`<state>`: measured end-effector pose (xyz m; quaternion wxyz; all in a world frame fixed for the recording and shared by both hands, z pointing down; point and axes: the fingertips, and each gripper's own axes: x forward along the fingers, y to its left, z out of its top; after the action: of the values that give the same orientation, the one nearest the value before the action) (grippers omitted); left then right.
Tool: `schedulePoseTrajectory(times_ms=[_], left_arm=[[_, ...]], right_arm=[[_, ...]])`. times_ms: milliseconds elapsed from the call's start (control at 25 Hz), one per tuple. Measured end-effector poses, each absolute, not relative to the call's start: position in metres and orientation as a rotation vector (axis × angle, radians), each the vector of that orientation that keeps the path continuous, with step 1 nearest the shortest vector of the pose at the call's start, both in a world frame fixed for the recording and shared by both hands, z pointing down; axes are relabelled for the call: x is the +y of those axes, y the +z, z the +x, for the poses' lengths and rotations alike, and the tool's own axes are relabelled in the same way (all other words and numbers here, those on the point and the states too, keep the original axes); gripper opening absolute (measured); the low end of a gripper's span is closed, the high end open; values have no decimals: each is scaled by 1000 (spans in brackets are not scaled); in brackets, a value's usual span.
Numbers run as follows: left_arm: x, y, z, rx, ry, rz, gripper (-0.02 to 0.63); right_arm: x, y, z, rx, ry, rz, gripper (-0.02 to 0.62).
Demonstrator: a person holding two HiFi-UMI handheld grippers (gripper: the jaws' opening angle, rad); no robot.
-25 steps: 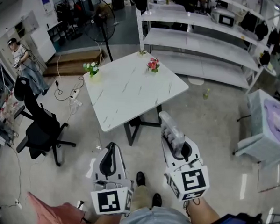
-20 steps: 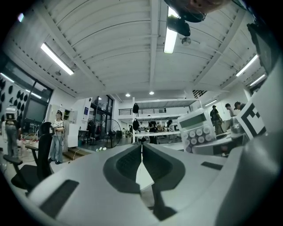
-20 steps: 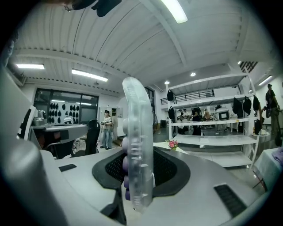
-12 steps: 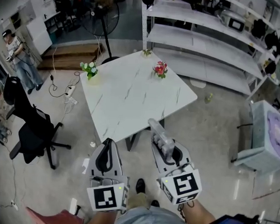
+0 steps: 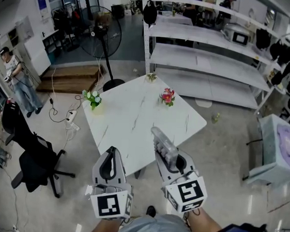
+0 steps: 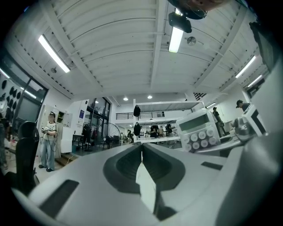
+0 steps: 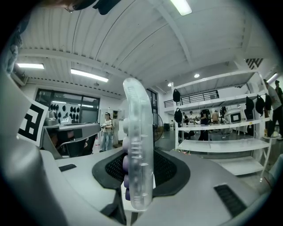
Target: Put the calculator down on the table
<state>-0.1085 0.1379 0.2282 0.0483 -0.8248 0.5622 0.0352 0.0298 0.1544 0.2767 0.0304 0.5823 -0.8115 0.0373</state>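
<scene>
Right gripper view: the right tool (image 7: 139, 172) pinches the clear-plastic calculator (image 7: 138, 128) edge-on, long axis pointing straight ahead, rounded lilac keys leftward. The left tool (image 6: 141, 152) beside it is pressed together; the marbled surface (image 5: 130, 117) lies ahead.

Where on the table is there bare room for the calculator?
The table is bare across its middle and near edge, between the white flowers at the left corner and the red flowers. Only the far side is crowded: red flowers and a small sprig at the far corner.
</scene>
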Motion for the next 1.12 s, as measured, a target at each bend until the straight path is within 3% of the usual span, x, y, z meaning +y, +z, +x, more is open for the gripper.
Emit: schedulePoseTrajectory(times_ms=[520, 1120], left_arm=[[93, 255, -90, 1666, 27, -2591, 13], [-22, 283, -25, 1732, -151, -2581, 14]], right_arm=[[109, 289, 48, -2458, 155, 1852, 146], [-9, 334, 115, -2456, 319, 1778, 144]])
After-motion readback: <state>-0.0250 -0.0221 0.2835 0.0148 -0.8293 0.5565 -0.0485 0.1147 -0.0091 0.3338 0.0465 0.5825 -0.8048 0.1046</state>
